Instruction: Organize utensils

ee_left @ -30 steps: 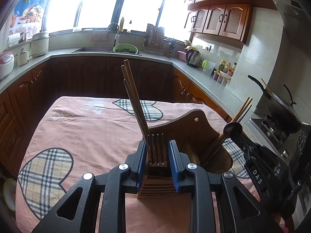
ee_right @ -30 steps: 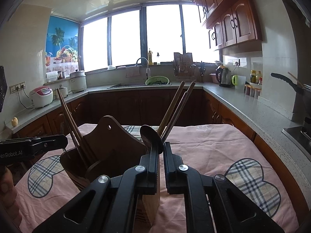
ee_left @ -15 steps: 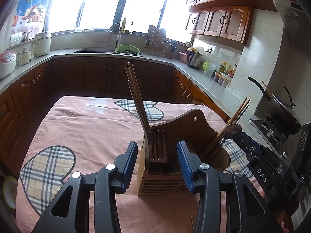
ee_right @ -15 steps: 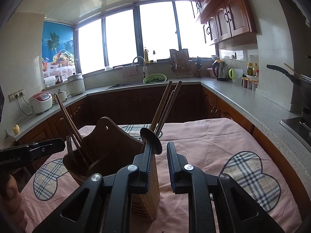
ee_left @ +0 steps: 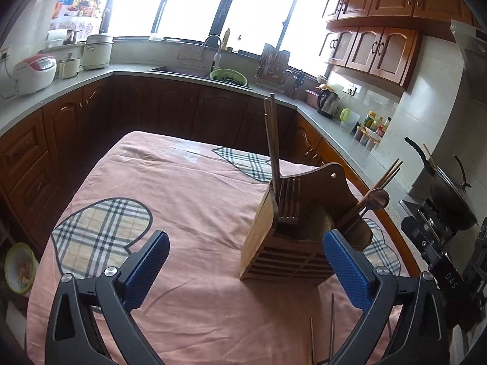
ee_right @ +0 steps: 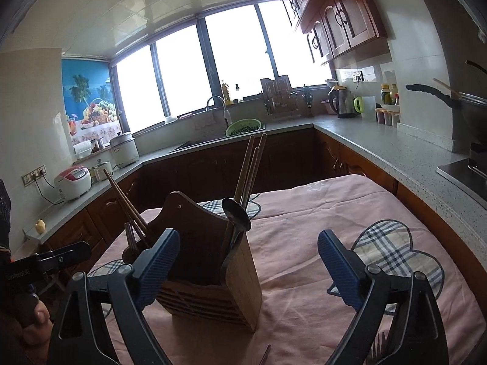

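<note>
A wooden utensil holder [ee_left: 283,252] stands on the pink tablecloth [ee_left: 182,200]; it also shows in the right wrist view [ee_right: 213,270]. It holds chopsticks [ee_left: 271,140], forks [ee_left: 289,203] and a dark spoon [ee_right: 236,216]. My left gripper [ee_left: 246,264] is open and empty, its right pad beside the holder. My right gripper [ee_right: 249,261] is open and empty, its left pad in front of the holder. Loose chopsticks [ee_left: 331,325] lie on the cloth near the left gripper. A fork [ee_right: 379,345] lies by the right gripper.
Kitchen counters [ee_right: 404,149] wrap around the table on three sides. A wok [ee_left: 447,194] sits on the stove at the right. A rice cooker [ee_left: 35,73] stands on the left counter. A bowl [ee_left: 18,267] sits low at the left of the table.
Both grippers opened wide and pulled back from the holder. The left let go of the forks, the right let go of the spoon; both now rest in the holder.
</note>
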A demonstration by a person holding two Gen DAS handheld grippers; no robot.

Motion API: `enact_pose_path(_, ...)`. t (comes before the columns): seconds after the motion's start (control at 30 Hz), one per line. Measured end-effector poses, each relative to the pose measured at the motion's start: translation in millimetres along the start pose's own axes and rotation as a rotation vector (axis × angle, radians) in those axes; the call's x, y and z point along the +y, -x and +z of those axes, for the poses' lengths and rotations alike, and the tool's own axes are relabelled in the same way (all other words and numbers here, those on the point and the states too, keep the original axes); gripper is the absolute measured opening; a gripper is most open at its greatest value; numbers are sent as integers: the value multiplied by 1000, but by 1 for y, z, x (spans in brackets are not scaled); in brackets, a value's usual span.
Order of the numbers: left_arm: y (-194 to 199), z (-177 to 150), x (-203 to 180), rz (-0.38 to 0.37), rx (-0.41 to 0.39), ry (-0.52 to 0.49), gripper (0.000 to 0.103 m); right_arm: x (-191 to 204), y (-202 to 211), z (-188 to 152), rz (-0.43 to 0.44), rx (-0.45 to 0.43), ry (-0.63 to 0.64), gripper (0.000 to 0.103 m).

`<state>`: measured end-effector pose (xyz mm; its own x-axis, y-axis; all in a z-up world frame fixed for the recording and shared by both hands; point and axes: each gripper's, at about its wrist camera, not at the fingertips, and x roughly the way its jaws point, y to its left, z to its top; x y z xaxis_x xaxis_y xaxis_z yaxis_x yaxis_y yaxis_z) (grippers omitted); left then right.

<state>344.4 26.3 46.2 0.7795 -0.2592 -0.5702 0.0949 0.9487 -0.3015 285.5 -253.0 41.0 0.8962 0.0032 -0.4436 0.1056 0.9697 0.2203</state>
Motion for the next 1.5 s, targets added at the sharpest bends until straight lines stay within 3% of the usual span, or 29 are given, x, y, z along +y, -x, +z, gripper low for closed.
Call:
enact_pose_path(0.17,25,-20,18,21,8,87,102,-1,22,-9,30,10,-40,101)
enact_pose_path(0.43,71,-43,23,48,-2,87,102,6,56,-26,86,29,-83,102)
enact_pose_path(0.77,117,-65,18,38,-16,36,102,19,98,-48,117,23,-61,102)
enact_pose_path(1.03,151,-89,13,85,-54,-24,102,25,124,-63,117,7,-43,103)
enact_pose_path(1.5,172,-114,4,171,-37,-109,102,28,144,-88,127,25,-27,103)
